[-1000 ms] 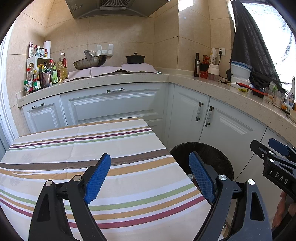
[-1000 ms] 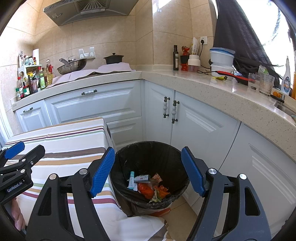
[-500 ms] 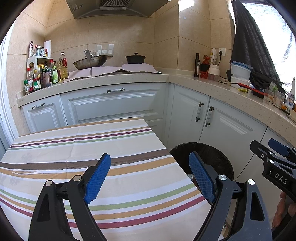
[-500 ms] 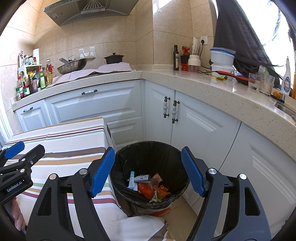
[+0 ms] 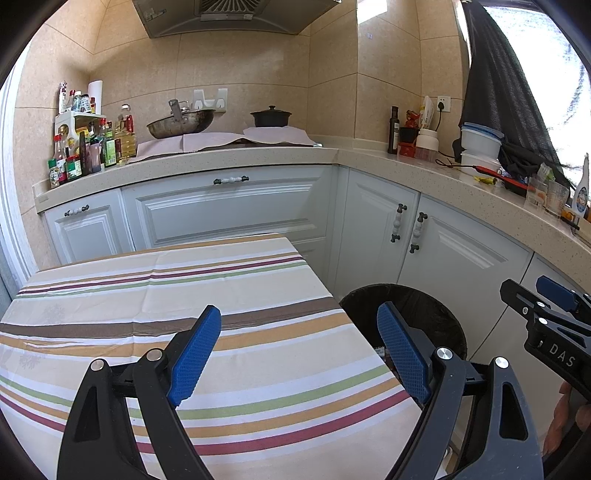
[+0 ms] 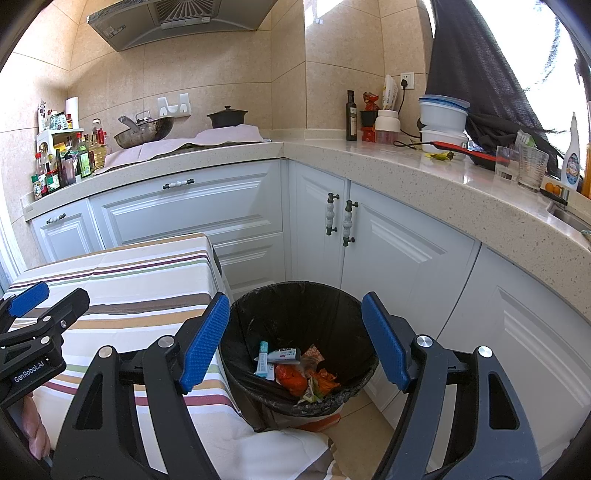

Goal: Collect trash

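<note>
Both tongs, left tongs (image 5: 299, 354) and right tongs (image 6: 295, 339), are hanging open and empty, trash (image 6: 295, 369) is lying in the bin (image 6: 243, 317) at 3 o'clock of the striped bench (image 5: 184, 288), suggesting collection is nearing completion.

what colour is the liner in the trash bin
Black: the liner drapes over the rim of the trash bin, clearest in the right wrist view.

Home kitchen: range hood (image 5: 232, 14), wok (image 5: 181, 123).
</note>
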`<state>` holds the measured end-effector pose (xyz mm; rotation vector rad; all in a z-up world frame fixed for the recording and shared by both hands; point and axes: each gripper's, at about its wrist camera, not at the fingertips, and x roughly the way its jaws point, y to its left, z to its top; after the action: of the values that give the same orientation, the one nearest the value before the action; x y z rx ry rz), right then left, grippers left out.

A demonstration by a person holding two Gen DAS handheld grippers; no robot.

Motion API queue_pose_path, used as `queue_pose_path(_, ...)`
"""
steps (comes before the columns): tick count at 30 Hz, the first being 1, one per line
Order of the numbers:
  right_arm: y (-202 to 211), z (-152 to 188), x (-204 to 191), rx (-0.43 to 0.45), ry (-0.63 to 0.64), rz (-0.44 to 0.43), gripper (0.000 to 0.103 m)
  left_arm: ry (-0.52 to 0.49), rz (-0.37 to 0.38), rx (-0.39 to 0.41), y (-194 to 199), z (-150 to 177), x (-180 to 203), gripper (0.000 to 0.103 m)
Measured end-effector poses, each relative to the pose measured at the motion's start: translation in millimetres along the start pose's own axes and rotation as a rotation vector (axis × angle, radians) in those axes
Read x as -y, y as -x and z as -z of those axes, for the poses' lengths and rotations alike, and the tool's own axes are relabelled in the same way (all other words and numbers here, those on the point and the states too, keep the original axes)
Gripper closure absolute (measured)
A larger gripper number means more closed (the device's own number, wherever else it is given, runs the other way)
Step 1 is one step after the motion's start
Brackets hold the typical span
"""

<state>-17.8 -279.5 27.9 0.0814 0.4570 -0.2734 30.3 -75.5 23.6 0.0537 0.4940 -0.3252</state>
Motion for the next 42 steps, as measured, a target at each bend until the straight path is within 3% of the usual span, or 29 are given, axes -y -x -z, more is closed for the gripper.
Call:
queue_pose_path(29,0.5,0.3,-0.7,0.0,-0.001,0.002,0.031,-0.036,0.052,-0.003,-3.8,-0.2,12.4,0.018)
queue_pose_path(34,-0.9,0.6,-0.1,-0.001,0.0,0.002,0.031,-0.039,0.026,0.028,-2.0,1.0,12.9,0.017)
queue_pose_path(42,-0.6,1.0,0.4,-0.002,-0.001,0.001,0.031,-0.018,0.035,0.005,-5.7,-0.2,10.2,0.017)
